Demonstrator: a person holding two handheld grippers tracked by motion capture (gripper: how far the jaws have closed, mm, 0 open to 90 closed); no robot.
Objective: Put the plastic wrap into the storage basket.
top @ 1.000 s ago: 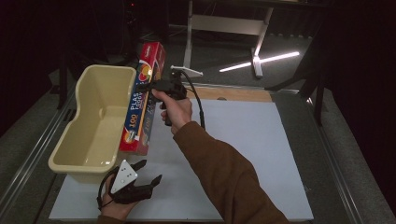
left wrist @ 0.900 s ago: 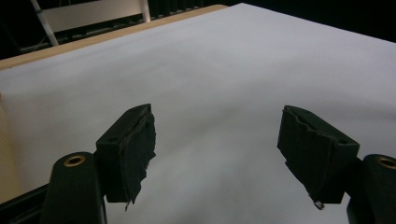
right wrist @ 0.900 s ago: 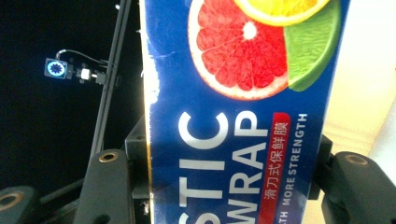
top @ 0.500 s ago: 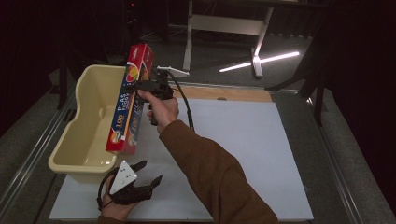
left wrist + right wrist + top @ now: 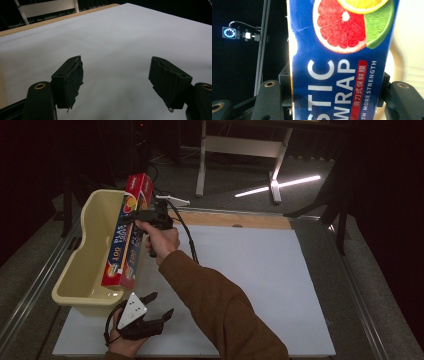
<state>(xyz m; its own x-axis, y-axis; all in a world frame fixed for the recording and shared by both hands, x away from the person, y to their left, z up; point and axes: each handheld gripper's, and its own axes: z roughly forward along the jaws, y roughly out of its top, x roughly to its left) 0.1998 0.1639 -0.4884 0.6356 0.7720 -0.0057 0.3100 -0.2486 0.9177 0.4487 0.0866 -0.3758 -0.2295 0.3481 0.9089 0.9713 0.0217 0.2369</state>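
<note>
A long blue and red plastic wrap box (image 5: 125, 237) hangs tilted over the pale yellow tub (image 5: 82, 265), its lower end down inside the tub. My right gripper (image 5: 134, 216) is shut on the box near its upper part; the right gripper view has the box (image 5: 342, 62) clamped between both jaws, fruit print up. My left gripper (image 5: 159, 306) rests on the white sheet in front of the tub. Its jaws stand wide apart, and its pads (image 5: 73, 77) have nothing between them.
The white sheet (image 5: 260, 280) covers most of the table, with a wooden strip (image 5: 235, 219) along its far edge. Metal rails (image 5: 360, 285) run down both sides. A white table frame (image 5: 240, 147) stands on the dark floor beyond.
My right hand has carried the box left and a little down, from beside the tub's right wall to over its inside. The left gripper has stayed put.
</note>
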